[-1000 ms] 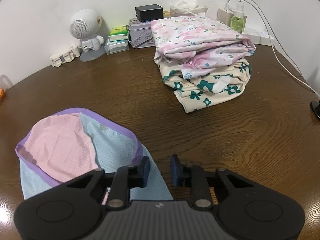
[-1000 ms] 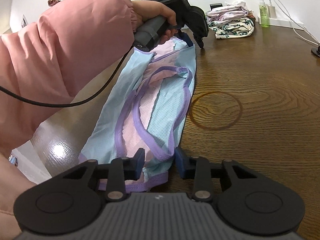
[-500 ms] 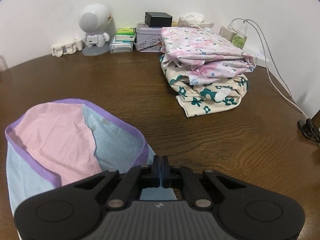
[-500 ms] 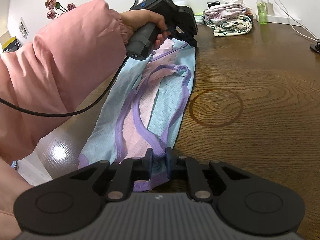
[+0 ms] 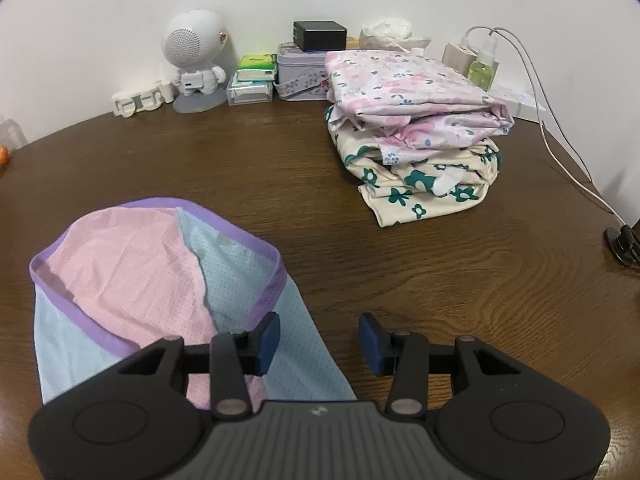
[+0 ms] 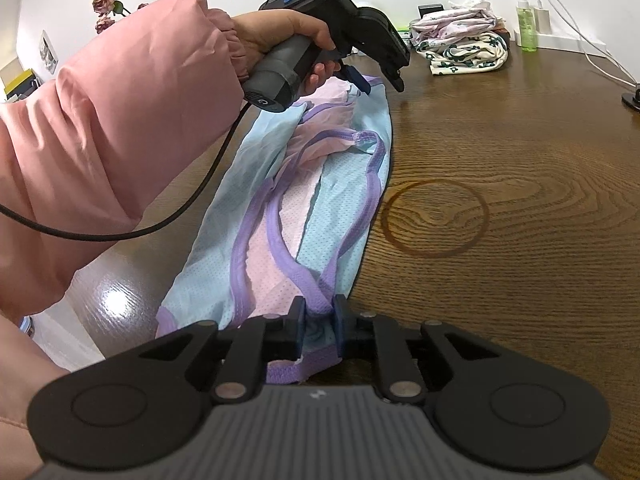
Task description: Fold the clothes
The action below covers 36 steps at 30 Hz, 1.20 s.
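Clamping the near hem of the mesh garment (image 6: 304, 216), the right gripper (image 6: 318, 322) has its pads narrow with bunched blue mesh and purple trim pinched between them. Garment lies in a long strip on the wooden table (image 6: 500, 152), running away from that gripper toward the left gripper (image 6: 378, 80) at its far end. Left gripper jaws have just been opening: pads stand apart, not pressing, one pad over the garment's edge, the other over bare wood beyond it, cloth edge loosely in the gap.

Edges and room: garment's right long edge runs straight; wood on that side is bare up to the folded stack of floral clothes (image 5: 416, 120), well apart from the garment. A ring stain (image 6: 436, 218) sits just beside the garment's right edge. On the garment's other side a pink sleeve (image 6: 120, 128) and a black cable (image 6: 192, 208) crowd the table edge.

Left wrist view only: garment's far end (image 5: 160, 272), pink panel inside a purple-trimmed opening; beyond it against the wall a white robot figure (image 5: 194, 60), small boxes (image 5: 254, 80), a floral tin (image 5: 304, 72). Right wrist view only: the hand (image 6: 288, 36) on the left gripper's handle and the garment's full length. Green bottle (image 5: 482, 68) and white charger cable (image 5: 560, 136) show in both, beyond the stack.
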Motion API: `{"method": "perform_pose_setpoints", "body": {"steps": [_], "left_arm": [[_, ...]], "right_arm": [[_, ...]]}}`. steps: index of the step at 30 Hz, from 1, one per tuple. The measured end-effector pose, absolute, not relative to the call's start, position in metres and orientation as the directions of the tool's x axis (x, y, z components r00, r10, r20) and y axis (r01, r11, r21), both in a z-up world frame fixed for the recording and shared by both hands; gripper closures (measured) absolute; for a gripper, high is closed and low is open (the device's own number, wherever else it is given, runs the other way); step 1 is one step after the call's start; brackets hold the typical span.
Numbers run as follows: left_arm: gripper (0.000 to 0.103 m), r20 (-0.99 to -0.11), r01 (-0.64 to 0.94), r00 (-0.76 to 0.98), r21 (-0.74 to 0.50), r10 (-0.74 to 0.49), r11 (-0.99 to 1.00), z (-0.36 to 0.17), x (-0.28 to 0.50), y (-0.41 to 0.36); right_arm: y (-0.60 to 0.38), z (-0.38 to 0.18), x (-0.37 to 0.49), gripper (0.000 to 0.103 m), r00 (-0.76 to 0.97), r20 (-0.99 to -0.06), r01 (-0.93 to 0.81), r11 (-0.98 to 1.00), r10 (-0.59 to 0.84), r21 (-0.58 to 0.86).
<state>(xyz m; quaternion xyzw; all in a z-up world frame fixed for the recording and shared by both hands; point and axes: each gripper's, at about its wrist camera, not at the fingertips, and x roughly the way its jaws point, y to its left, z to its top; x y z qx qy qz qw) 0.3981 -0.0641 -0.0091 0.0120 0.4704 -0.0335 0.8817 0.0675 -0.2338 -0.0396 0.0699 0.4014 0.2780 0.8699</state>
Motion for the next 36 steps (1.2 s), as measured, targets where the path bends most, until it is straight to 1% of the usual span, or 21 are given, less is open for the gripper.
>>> {"method": "perform_pose_setpoints", "body": {"steps": [2, 3, 5, 6, 7, 8, 9, 14, 16, 18, 25, 28, 30, 33, 36], "left_arm": [[0.062, -0.836, 0.072, 0.548, 0.013, -0.028, 0.997, -0.013, 0.399, -0.066], [0.061, -0.836, 0.074, 0.548, 0.023, -0.021, 0.997, -0.015, 0.398, -0.066], [0.062, -0.821, 0.075, 0.57, 0.027, -0.021, 0.997, -0.016, 0.395, -0.066], [0.069, -0.816, 0.074, 0.578, 0.026, -0.022, 0.997, -0.017, 0.394, -0.066], [0.086, -0.811, 0.072, 0.584, 0.027, -0.02, 0.997, -0.017, 0.394, -0.064], [0.096, -0.807, 0.069, 0.59, 0.025, -0.021, 0.997, -0.017, 0.394, -0.063], [0.102, -0.805, 0.064, 0.592, 0.013, -0.028, 0.998, -0.017, 0.394, -0.061], [0.103, -0.792, 0.054, 0.606, -0.061, -0.081, 0.997, -0.018, 0.392, -0.05], [0.103, -0.787, 0.047, 0.605, -0.116, -0.121, 0.992, -0.016, 0.393, -0.043], [0.103, -0.773, 0.048, 0.616, -0.157, -0.153, 0.986, -0.011, 0.392, -0.035], [0.103, -0.681, 0.076, 0.671, -0.332, -0.295, 0.94, 0.029, 0.377, 0.015], [0.103, -0.638, 0.087, 0.697, -0.378, -0.328, 0.922, 0.045, 0.363, 0.046], [0.103, -0.611, 0.089, 0.714, -0.406, -0.343, 0.909, 0.051, 0.351, 0.071], [0.103, -0.589, 0.084, 0.728, -0.43, -0.35, 0.899, 0.049, 0.328, 0.105], [0.103, -0.589, 0.058, 0.734, -0.444, -0.339, 0.894, 0.035, 0.311, 0.134]], "right_arm": [[-0.234, -0.04, 0.067, 0.088, 0.524, -0.658, -0.43, 0.835, 0.541, 0.344], [-0.234, -0.04, 0.067, 0.088, 0.524, -0.658, -0.431, 0.835, 0.541, 0.344], [-0.234, -0.04, 0.067, 0.088, 0.525, -0.656, -0.432, 0.833, 0.543, 0.345], [-0.234, -0.04, 0.066, 0.088, 0.525, -0.655, -0.432, 0.833, 0.544, 0.346], [-0.234, -0.04, 0.066, 0.088, 0.525, -0.654, -0.431, 0.833, 0.544, 0.347], [-0.234, -0.04, 0.066, 0.088, 0.525, -0.654, -0.431, 0.833, 0.544, 0.347], [-0.234, -0.04, 0.066, 0.088, 0.525, -0.653, -0.431, 0.833, 0.545, 0.348], [-0.235, -0.04, 0.066, 0.088, 0.525, -0.652, -0.427, 0.832, 0.547, 0.354], [-0.234, -0.039, 0.067, 0.091, 0.526, -0.652, -0.423, 0.833, 0.546, 0.356], [-0.235, -0.037, 0.067, 0.095, 0.525, -0.645, -0.42, 0.829, 0.555, 0.37], [-0.234, -0.01, 0.065, 0.097, 0.545, -0.597, -0.452, 0.806, 0.589, 0.382], [-0.22, 0.015, 0.058, 0.097, 0.557, -0.565, -0.525, 0.785, 0.609, 0.328], [-0.205, 0.025, 0.054, 0.097, 0.531, -0.564, -0.583, 0.756, 0.632, 0.298], [-0.176, 0.026, 0.052, 0.097, 0.471, -0.614, -0.649, 0.72, 0.634, 0.246], [-0.153, 0.016, 0.052, 0.097, 0.401, -0.686, -0.691, 0.692, 0.608, 0.21]]}}
